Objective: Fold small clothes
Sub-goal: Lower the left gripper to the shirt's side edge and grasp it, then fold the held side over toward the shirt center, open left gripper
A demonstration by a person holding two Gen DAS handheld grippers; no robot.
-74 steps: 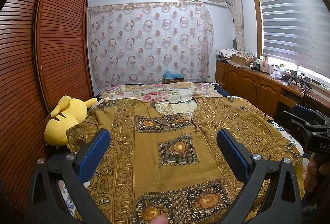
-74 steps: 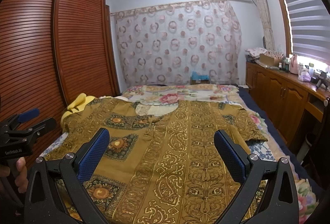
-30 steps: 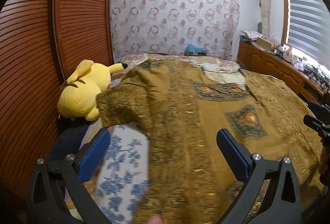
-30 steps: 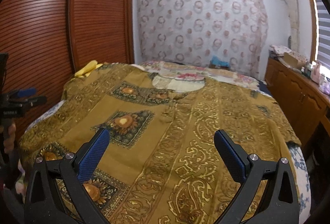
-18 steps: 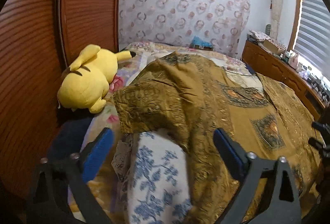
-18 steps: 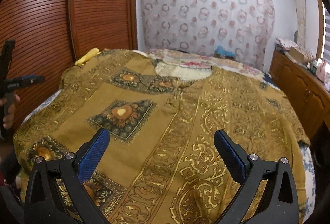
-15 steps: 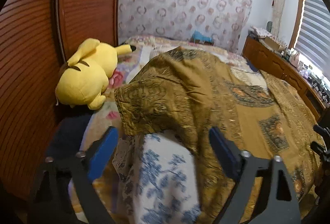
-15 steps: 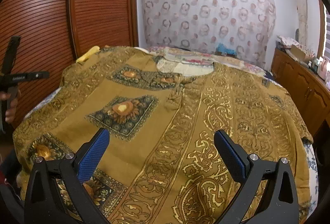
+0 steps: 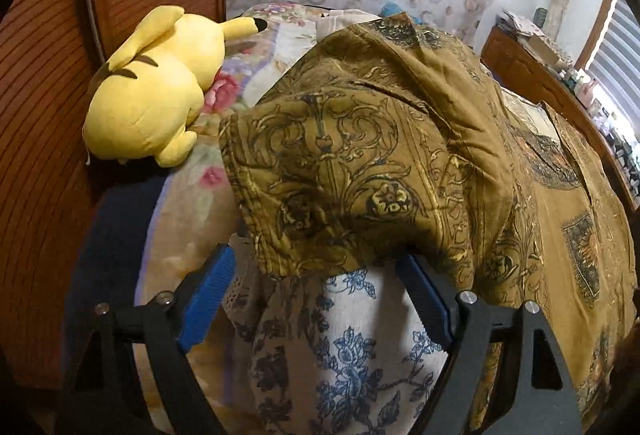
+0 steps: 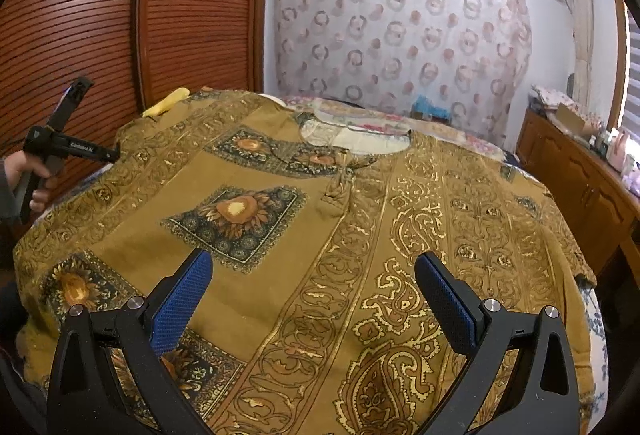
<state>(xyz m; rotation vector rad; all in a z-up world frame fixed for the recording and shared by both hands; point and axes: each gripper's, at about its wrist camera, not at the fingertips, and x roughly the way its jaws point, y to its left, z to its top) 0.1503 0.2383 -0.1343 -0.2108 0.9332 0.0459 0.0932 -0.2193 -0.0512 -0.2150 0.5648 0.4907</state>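
A large brown-and-gold patterned garment (image 10: 360, 235) lies spread flat over the bed, neckline at the far side. In the left wrist view its left sleeve (image 9: 340, 171) hangs over the bed's edge. My left gripper (image 9: 316, 275) is open, its blue pads on either side of the sleeve's hem, not closed on it. My right gripper (image 10: 312, 283) is open and empty, held above the garment's lower middle. The left gripper also shows at the far left of the right wrist view (image 10: 60, 143), held in a hand.
A yellow plush toy (image 9: 152, 91) lies on the bed by the wooden wardrobe doors (image 9: 48, 75). A blue floral bed sheet (image 9: 352, 355) shows under the sleeve. A wooden cabinet (image 10: 580, 187) with clutter runs along the right wall. A patterned curtain (image 10: 400, 47) hangs behind.
My left gripper has swung left and down to the garment's left sleeve at the bed's edge. My right gripper has come lower and closer over the garment. Both stayed open.
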